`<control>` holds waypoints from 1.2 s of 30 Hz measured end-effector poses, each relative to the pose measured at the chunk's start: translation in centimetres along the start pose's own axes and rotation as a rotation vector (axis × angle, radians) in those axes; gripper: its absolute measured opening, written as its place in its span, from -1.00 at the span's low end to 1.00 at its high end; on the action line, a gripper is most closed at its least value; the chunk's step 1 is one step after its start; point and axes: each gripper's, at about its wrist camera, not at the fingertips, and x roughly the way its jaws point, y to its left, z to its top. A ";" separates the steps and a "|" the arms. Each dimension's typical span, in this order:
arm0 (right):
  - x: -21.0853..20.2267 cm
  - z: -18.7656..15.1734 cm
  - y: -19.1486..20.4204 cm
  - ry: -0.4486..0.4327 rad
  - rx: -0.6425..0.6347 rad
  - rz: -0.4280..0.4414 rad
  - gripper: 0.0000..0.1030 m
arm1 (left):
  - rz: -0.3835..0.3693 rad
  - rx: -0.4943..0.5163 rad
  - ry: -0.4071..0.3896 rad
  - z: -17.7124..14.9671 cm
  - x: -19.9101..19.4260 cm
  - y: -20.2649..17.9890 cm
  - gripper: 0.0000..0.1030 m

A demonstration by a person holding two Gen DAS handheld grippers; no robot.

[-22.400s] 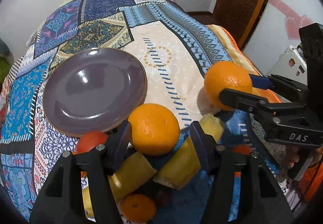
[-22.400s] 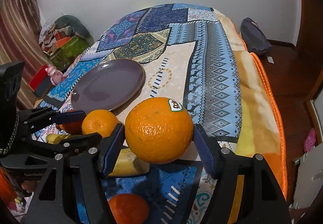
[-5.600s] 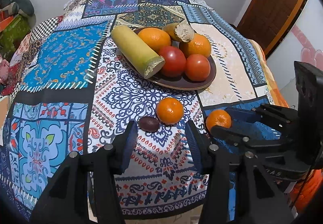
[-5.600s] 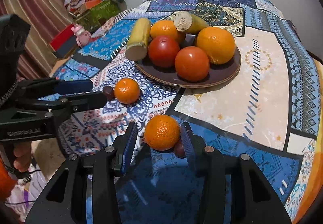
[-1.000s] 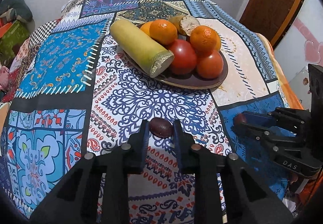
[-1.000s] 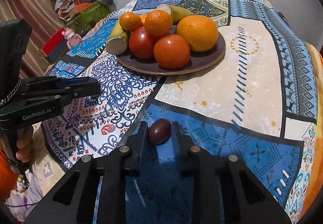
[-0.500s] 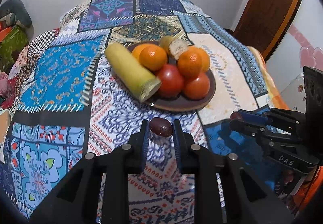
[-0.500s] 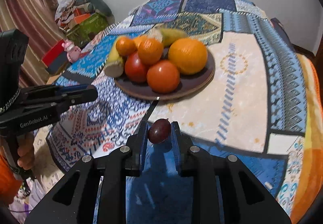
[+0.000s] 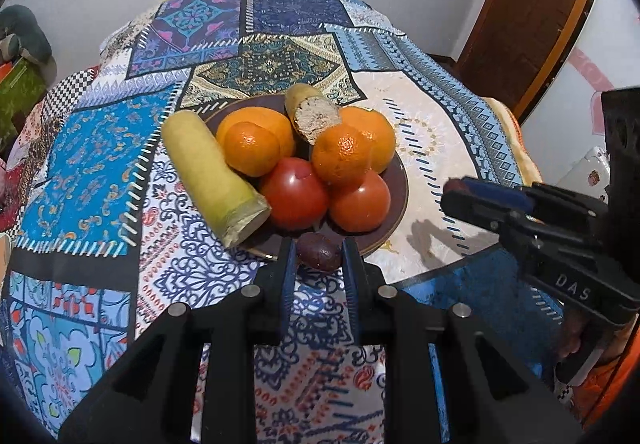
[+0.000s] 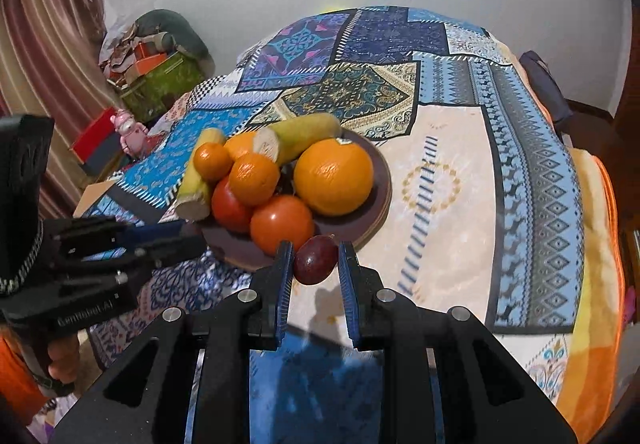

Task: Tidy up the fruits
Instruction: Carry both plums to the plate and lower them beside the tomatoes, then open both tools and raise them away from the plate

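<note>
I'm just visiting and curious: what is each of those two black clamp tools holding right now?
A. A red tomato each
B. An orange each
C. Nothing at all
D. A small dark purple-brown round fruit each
D: the left gripper is shut on a small dark purple-brown round fruit, and the right gripper clamps another small dark fruit, both near the brown plate of fruit.

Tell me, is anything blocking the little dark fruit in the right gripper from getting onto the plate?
Nothing stands between them. The right gripper holds the dark purple fruit just at the brown plate's near rim. But the plate is crowded: a tomato sits directly behind it, leaving little bare space.
</note>
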 end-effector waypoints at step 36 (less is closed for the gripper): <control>-0.4 1.6 -0.4 -0.029 0.005 0.001 -0.19 | 0.005 -0.034 -0.026 0.6 -0.9 0.0 -0.37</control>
